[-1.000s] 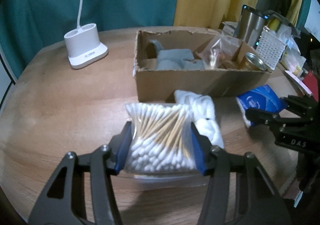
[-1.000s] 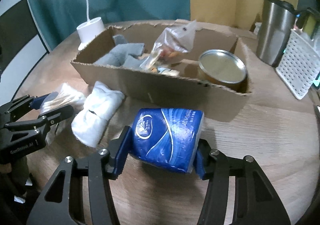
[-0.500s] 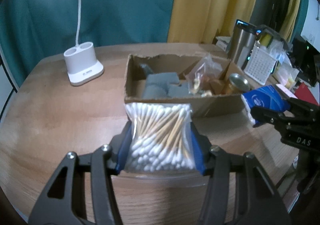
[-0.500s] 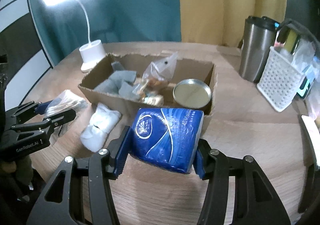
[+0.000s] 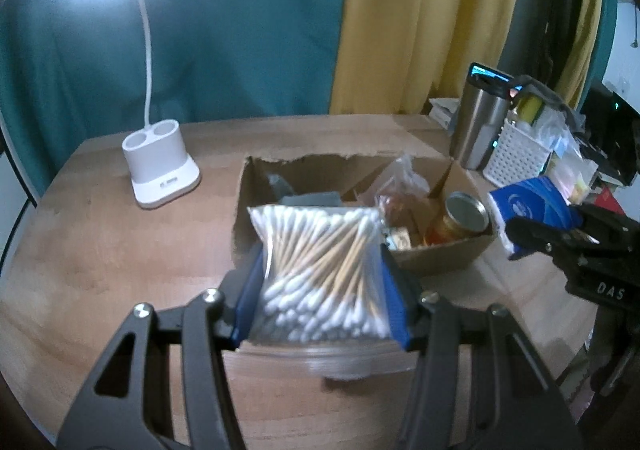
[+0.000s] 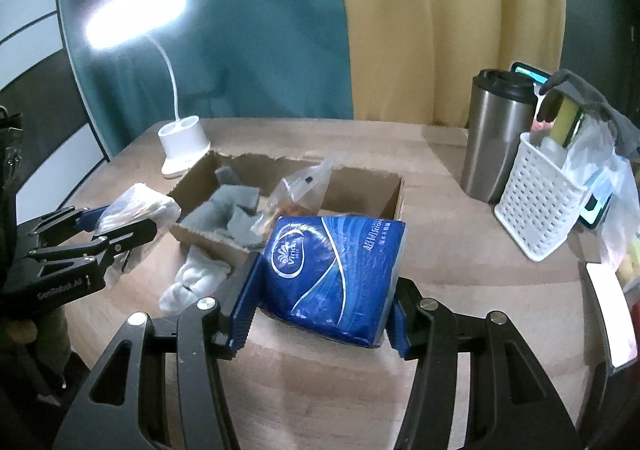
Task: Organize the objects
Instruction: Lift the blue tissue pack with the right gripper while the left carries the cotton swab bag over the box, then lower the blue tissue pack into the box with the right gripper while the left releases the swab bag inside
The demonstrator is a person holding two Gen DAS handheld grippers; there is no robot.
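Left gripper (image 5: 322, 290): closed on a clear bag of cotton swabs (image 5: 320, 270), blue pads pressed to both sides; the bag is held in the air in front of the box.
Right gripper (image 6: 322, 302): closed on a blue tissue pack (image 6: 334, 278), pads against its two ends; the pack is held off the table, near the box's front right corner.
Cardboard box (image 6: 394, 195): open-topped, torn rim, standing on the wooden table (image 5: 100, 250).
Box contents: grey cloth pieces (image 6: 230, 209) at the left end, a clear snack bag (image 6: 302, 189) in the middle, a jar with a metal lid (image 5: 466, 211) at the right end.
White sock (image 6: 192, 282): lying on the table just in front of the box's left front corner.
Desk lamp (image 5: 160, 173): lit, white base left of the box.
Steel tumbler (image 6: 496, 137): upright, right of the box.
White basket (image 6: 540, 205): just beside the tumbler, packed with small items.
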